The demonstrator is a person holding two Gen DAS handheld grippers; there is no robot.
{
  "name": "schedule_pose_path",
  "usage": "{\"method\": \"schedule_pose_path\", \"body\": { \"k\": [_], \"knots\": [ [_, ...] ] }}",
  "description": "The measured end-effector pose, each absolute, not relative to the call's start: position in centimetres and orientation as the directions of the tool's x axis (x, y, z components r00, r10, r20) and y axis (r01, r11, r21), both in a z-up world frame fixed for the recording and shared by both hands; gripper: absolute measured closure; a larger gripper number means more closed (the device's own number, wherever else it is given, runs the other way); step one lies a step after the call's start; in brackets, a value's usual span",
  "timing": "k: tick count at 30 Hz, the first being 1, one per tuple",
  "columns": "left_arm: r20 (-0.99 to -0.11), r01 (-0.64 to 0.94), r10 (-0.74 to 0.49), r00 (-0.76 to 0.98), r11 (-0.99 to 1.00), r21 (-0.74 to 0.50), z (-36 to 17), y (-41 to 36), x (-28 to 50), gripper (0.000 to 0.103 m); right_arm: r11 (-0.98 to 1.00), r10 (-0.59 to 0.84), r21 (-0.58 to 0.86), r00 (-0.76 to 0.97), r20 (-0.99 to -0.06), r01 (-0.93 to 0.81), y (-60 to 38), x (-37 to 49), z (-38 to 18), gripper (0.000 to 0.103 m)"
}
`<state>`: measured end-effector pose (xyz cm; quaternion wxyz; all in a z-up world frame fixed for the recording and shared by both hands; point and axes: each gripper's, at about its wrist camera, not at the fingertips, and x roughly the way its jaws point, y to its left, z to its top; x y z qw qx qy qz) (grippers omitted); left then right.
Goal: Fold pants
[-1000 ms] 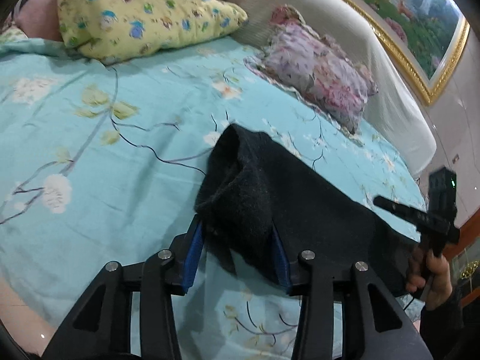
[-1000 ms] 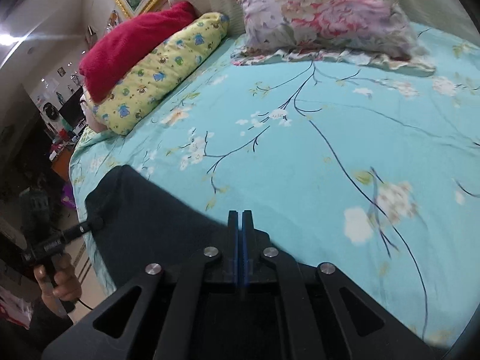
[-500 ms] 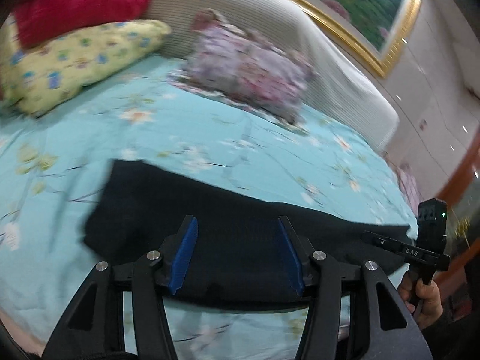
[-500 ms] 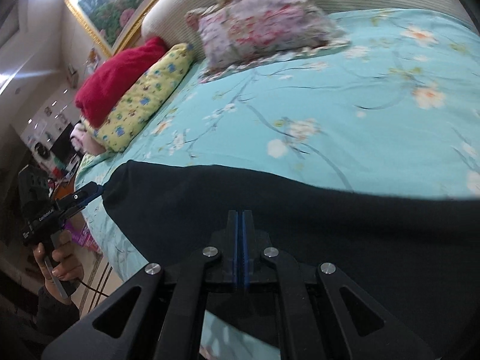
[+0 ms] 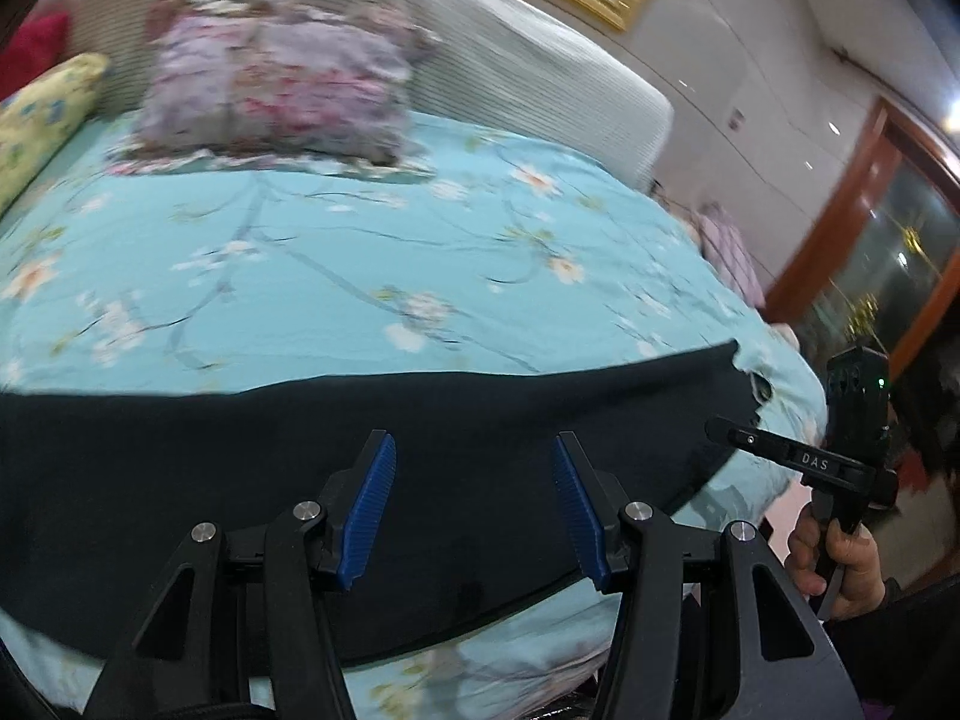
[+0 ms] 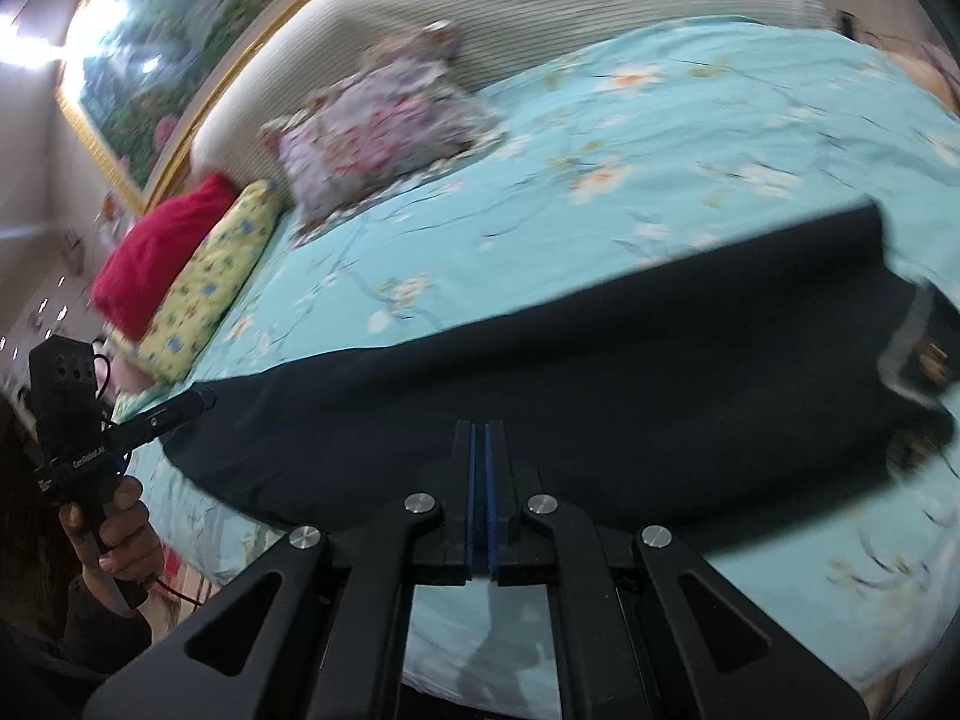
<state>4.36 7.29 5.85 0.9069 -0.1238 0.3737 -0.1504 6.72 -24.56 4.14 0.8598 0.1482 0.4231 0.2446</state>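
Note:
The black pants [image 5: 300, 450] lie flat in a long band across the near edge of the bed, also in the right wrist view [image 6: 600, 360]. My left gripper [image 5: 474, 480] is open, its blue pads over the pants with nothing between them. My right gripper [image 6: 480, 438] has its jaws pressed together, just above the near edge of the pants; no cloth shows between them. The right gripper also shows in the left wrist view [image 5: 717, 425], held in a hand by the pants' right end. The left gripper shows in the right wrist view [image 6: 204, 399] at the pants' left end.
The bed has a turquoise floral sheet [image 5: 360, 252]. A purple floral pillow [image 5: 282, 78] lies at the headboard [image 5: 528, 78], with a yellow pillow [image 6: 210, 276] and a red one [image 6: 162, 246] beside it. A wooden door frame [image 5: 840, 204] stands right of the bed.
The left gripper let go of the bunched pants and swung right over them. The pants now lie spread flat along the bed edge. Both views have turned towards the headboard.

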Motion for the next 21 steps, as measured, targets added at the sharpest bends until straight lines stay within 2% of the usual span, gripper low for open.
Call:
{"method": "schedule_pose_path", "body": {
  "k": [13, 15, 16, 17, 21],
  "knots": [
    [-0.683, 0.431, -0.463, 0.566, 0.872, -0.234, 6.7, -3.8, 9.1, 0.044, 0.869, 0.452, 0.474, 0.609, -0.651, -0.139, -32.0, 4.5, 3.9, 0.097],
    [-0.687, 0.452, -0.473, 0.552, 0.862, -0.231, 6.8, -4.9, 9.7, 0.043, 0.868, 0.445, 0.482, 0.619, -0.647, -0.121, -32.8, 4.2, 3.9, 0.080],
    [-0.690, 0.461, -0.478, 0.544, 0.857, -0.231, 6.8, -5.5, 10.1, 0.043, 0.867, 0.440, 0.486, 0.625, -0.645, -0.108, -33.3, 4.0, 3.8, 0.054],
    [-0.693, 0.475, -0.487, 0.531, 0.849, -0.233, 6.8, -6.1, 10.6, 0.043, 0.867, 0.431, 0.490, 0.636, -0.640, -0.095, -33.8, 3.8, 3.8, 0.034],
    [-0.709, 0.518, -0.504, 0.493, 0.825, -0.226, 6.7, -8.3, 12.5, 0.042, 0.864, 0.412, 0.498, 0.669, -0.619, -0.071, -35.2, 3.3, 4.1, 0.032]
  ]
}}
